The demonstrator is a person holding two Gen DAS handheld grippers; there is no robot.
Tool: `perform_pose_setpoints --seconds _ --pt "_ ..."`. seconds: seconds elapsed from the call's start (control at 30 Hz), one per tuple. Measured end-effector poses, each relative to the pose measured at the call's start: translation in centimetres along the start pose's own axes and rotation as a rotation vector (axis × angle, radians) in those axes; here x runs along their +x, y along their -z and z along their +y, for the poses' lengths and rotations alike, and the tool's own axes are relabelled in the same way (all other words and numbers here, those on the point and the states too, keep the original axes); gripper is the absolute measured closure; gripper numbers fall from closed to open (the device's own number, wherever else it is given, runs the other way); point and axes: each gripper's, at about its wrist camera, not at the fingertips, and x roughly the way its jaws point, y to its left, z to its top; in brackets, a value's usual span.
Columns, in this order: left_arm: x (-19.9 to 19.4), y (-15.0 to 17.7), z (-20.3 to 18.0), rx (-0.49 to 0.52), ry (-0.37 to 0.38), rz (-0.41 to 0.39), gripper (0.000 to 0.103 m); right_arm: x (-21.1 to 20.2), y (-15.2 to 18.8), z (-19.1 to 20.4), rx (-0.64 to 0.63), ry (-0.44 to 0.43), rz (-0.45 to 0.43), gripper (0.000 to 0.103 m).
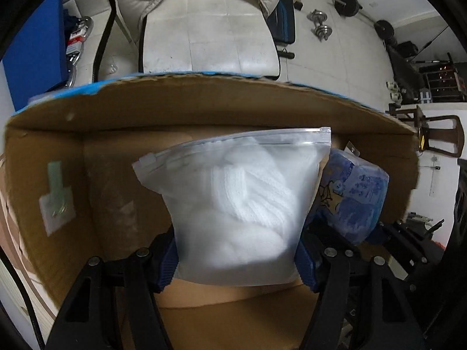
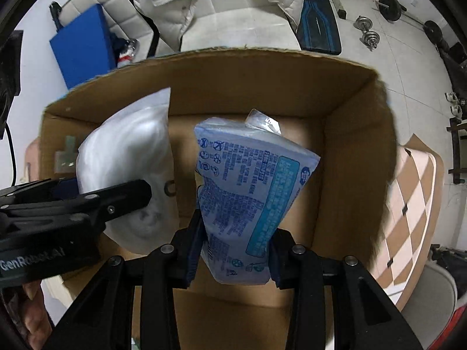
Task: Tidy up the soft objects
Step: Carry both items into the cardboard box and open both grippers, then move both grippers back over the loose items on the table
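My left gripper (image 1: pixel 236 258) is shut on a frosted zip bag of white knitwear (image 1: pixel 233 204) and holds it inside an open cardboard box (image 1: pixel 189 108). My right gripper (image 2: pixel 233 259) is shut on a blue printed soft pack (image 2: pixel 248 192) and holds it inside the same box (image 2: pixel 262 70), to the right of the zip bag (image 2: pixel 128 151). In the left wrist view the blue pack (image 1: pixel 356 192) shows just right of the zip bag. The left gripper's black body (image 2: pixel 73 204) shows at the left of the right wrist view.
A white sofa seat (image 1: pixel 210 35) with a white puffer jacket (image 2: pixel 166 0) lies beyond the box. A blue panel (image 2: pixel 81 46) stands at the left. Dumbbells (image 1: pixel 321 24) and weight plates (image 2: pixel 389 3) lie on the tiled floor at the right. A checked flap (image 2: pixel 414 192) is right of the box.
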Motion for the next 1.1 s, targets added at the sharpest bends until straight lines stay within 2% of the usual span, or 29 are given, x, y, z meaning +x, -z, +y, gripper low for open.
perform_pose_setpoints --seconds 0.13,0.2,0.23,0.27,0.33,0.47,0.57,0.63,0.67,0.77,0.87,1.0,1.1 --pt "0.8 -0.1 -0.3 0.024 -0.033 0.031 0.031 2.6 -1.5 -0.5 -0.013 0.031 0.035 0.055" --pt "0.4 -0.2 -0.5 0.047 -0.047 0.019 0.014 3.2 -1.9 -0.4 -0.020 0.059 0.039 0.031" --pt "-0.3 0.1 -0.6 0.061 -0.078 -0.011 0.010 3.1 -1.9 -0.3 -0.014 0.078 0.033 0.021" --pt "-0.7 0.2 -0.5 0.071 -0.096 -0.035 0.003 3.1 -1.8 -0.4 -0.006 0.056 0.029 0.016" --pt "-1.5 0.5 -0.2 0.077 -0.103 -0.054 0.002 2.7 -1.5 -0.2 0.013 0.025 0.034 0.000" --pt "-3.8 1.8 0.4 0.074 -0.124 -0.117 0.001 0.9 -0.3 0.2 0.029 0.056 0.011 0.000" --pt "-5.6 3.6 0.4 0.080 -0.158 -0.171 0.001 -0.7 0.8 0.9 0.035 0.100 -0.037 0.000" --pt "-6.4 4.7 0.3 0.082 -0.174 -0.197 0.001 -2.0 2.2 1.3 0.023 0.127 -0.061 0.000" --pt "-7.0 5.4 0.3 0.079 -0.179 -0.214 0.001 -3.3 4.0 1.8 0.016 0.126 -0.069 0.000" --pt "-8.5 7.5 0.2 0.066 -0.157 -0.243 0.001 -5.2 6.0 2.3 0.010 0.121 -0.095 0.000" --pt "-10.5 10.4 0.0 0.038 -0.138 -0.281 0.001 -7.1 8.2 2.4 0.015 0.115 -0.144 0.000" --pt "-13.1 15.3 -0.3 0.003 -0.184 -0.336 0.001 -10.1 12.2 1.7 0.019 0.063 -0.192 0.000" --pt "-13.7 20.3 1.0 -0.069 -0.207 -0.365 0.001 -11.3 15.7 1.3 0.007 0.027 -0.221 0.000"
